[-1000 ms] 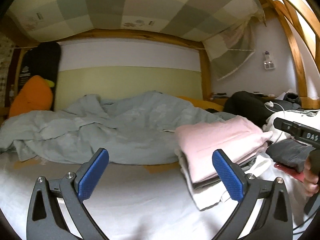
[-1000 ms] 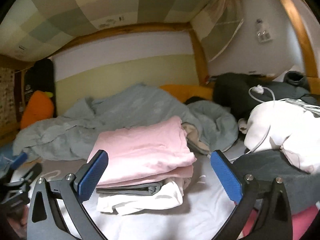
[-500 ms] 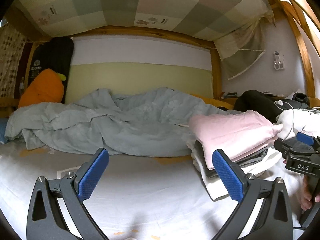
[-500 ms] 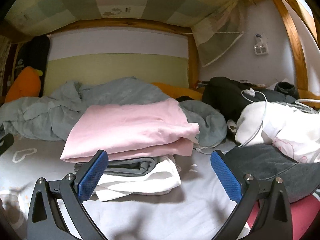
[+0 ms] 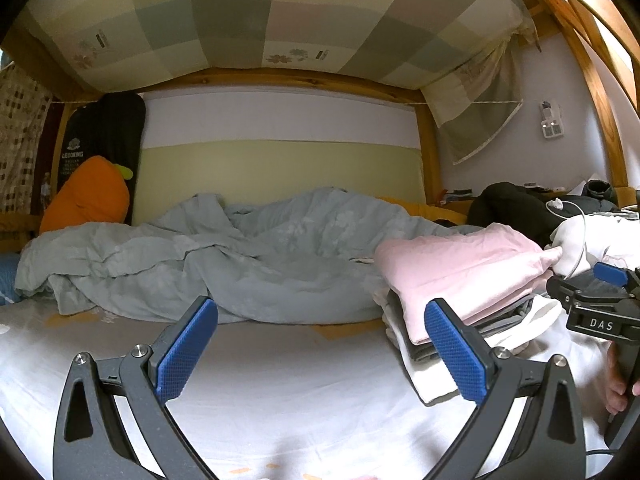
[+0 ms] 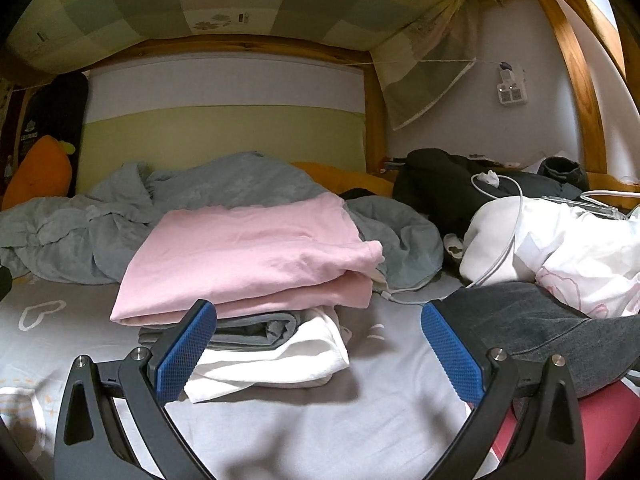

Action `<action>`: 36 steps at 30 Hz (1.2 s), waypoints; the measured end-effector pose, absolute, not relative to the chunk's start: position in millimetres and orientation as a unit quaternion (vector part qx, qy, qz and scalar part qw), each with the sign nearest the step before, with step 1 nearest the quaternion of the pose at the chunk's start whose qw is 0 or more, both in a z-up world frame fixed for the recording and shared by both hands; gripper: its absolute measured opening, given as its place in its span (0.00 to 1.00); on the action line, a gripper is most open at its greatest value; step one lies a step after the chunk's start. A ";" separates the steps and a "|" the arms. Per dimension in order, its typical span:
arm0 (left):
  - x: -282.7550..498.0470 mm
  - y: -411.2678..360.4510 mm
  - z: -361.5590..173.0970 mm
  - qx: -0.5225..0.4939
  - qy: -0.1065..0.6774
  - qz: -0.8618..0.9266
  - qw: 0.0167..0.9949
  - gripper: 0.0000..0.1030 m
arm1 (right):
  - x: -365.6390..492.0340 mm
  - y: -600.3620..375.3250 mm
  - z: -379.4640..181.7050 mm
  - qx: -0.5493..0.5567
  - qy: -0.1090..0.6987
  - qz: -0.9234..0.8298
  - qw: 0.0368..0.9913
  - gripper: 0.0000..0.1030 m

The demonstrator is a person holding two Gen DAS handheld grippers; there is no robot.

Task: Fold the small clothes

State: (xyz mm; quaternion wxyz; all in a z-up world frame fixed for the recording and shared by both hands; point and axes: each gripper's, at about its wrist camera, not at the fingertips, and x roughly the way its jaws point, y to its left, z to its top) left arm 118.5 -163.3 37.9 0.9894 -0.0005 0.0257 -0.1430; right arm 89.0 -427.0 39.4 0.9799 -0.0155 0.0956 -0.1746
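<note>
Pink top: folded, topmost on the stack point(image 6: 248, 256), with a grey piece point(image 6: 256, 330) and a white piece point(image 6: 272, 360) under it.
Stack place: on the sheet point(image 6: 360, 420), in front of the rumpled grey duvet point(image 5: 240, 256).
Left gripper point(image 5: 320, 352): jaws wide, nothing between the blue pads point(image 5: 188, 352); it sits low over bare sheet.
Right gripper point(image 6: 316, 352): jaws wide as well, holding nothing.
Key relation: the stack lies straight ahead and a little left of the right gripper, near its left pad; from the left gripper it lies off to the right, behind the right pad.
Nearer tool: the right one, I judge.
Long axis: the stack runs roughly left to right across the right view.
Unfolded pile: dark grey cloth point(image 6: 560, 336) and white cloth point(image 6: 568, 248) lie right of the right gripper; likely the next pieces to fold.
Writing: "DAS" on the right gripper's body in the left view; "LEBOKINS" or similar, not sure, on the black board point(image 5: 102, 148) behind the orange plush point(image 5: 86, 196).
</note>
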 end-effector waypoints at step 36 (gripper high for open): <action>114.2 -171.7 37.3 0.027 0.020 -0.141 0.989 1.00 | 88.9 -427.6 39.2 -0.017 0.110 -0.172 0.979 0.99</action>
